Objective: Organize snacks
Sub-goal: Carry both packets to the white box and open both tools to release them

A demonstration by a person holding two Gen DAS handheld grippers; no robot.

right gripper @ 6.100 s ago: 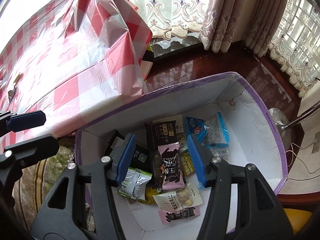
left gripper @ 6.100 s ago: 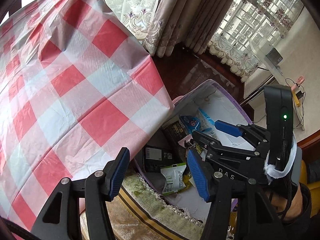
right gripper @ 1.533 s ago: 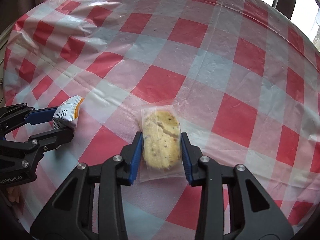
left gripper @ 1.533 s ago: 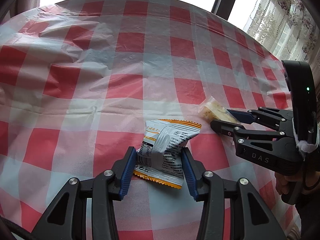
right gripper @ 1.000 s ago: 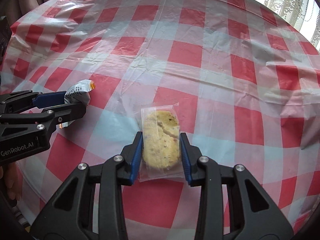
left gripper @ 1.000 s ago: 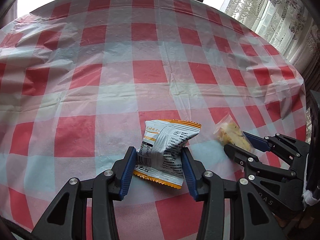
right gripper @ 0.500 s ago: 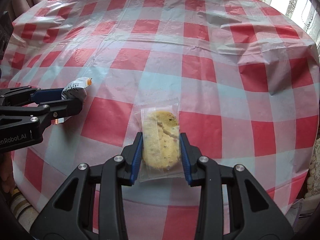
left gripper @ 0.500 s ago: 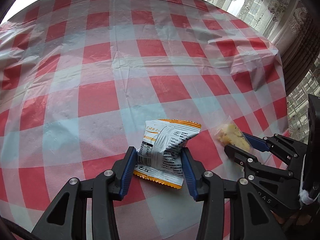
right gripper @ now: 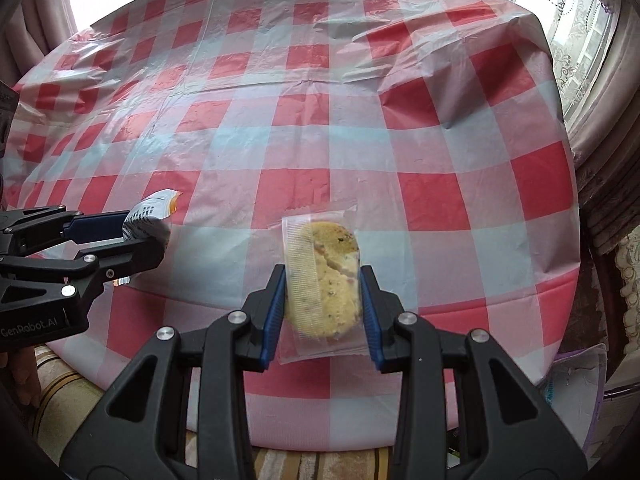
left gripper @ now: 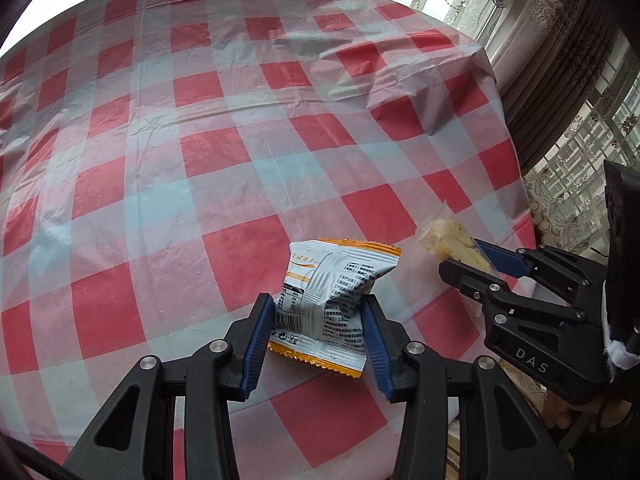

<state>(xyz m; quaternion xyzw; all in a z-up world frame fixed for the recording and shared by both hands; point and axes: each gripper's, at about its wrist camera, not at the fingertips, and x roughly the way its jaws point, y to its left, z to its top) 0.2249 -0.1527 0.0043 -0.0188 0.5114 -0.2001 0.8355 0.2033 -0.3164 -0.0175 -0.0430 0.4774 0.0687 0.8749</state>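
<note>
My left gripper (left gripper: 318, 316) is shut on a silver snack packet with orange edges (left gripper: 330, 300), held above the red-and-white checked tablecloth (left gripper: 224, 148). In the right wrist view that packet (right gripper: 150, 218) sticks out of the left gripper (right gripper: 140, 232) at the left edge. My right gripper (right gripper: 323, 288) is shut on a yellow cookie in a clear wrapper (right gripper: 326, 280). The same cookie (left gripper: 452, 240) shows in the left wrist view, pinched in the right gripper (left gripper: 468, 260) to the right of the packet. Both snacks hang over the near part of the table.
The table's right edge (right gripper: 572, 200) drops off beside lace curtains (right gripper: 580, 32) and dark drapes (left gripper: 560, 80). A corner of a purple-rimmed white box (right gripper: 576, 376) peeks out below the table at the right. A striped rug (right gripper: 64, 392) lies under the near edge.
Both grippers have carried their snacks to the right across the table; the right table edge, curtains and the box corner have come into view. The grips are unchanged.
</note>
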